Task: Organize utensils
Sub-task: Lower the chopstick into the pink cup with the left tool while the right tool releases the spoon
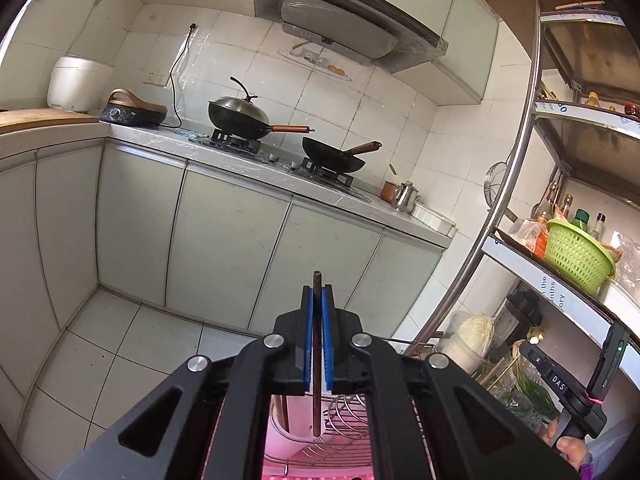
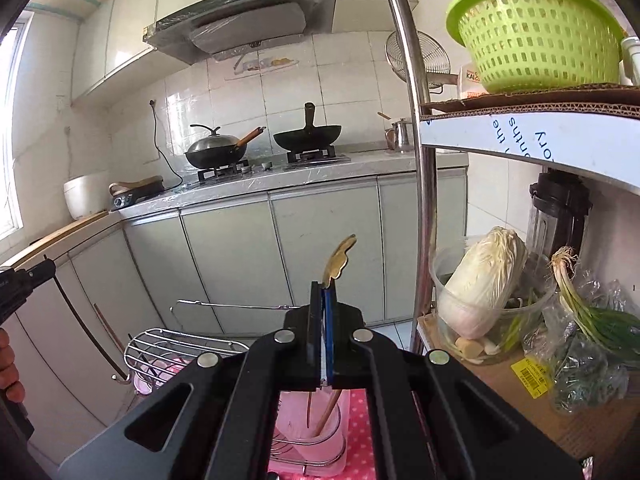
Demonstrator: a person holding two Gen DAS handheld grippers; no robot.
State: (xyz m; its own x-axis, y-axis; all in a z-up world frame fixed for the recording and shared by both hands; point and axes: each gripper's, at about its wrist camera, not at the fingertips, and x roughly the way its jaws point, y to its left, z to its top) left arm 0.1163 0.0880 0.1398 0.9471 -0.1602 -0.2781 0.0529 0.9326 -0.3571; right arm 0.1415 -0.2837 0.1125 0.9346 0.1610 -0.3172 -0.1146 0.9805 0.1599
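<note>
Kitchen, tiled wall, woks on stove. Left tongs (image 1: 318, 292) clamped on dark chopstick (image 1: 317, 360); right tongs (image 2: 324, 292) clamped on gold-handled utensil (image 2: 339, 260), above wire rack (image 2: 168, 346).

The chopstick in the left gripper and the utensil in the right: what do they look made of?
Chopstick: probably dark wood, matte brown with faint grain, clamped in the left gripper. Utensil handle in the right gripper: likely metal, brass-gold with a glossy sheen, though coated plastic is possible.
</note>
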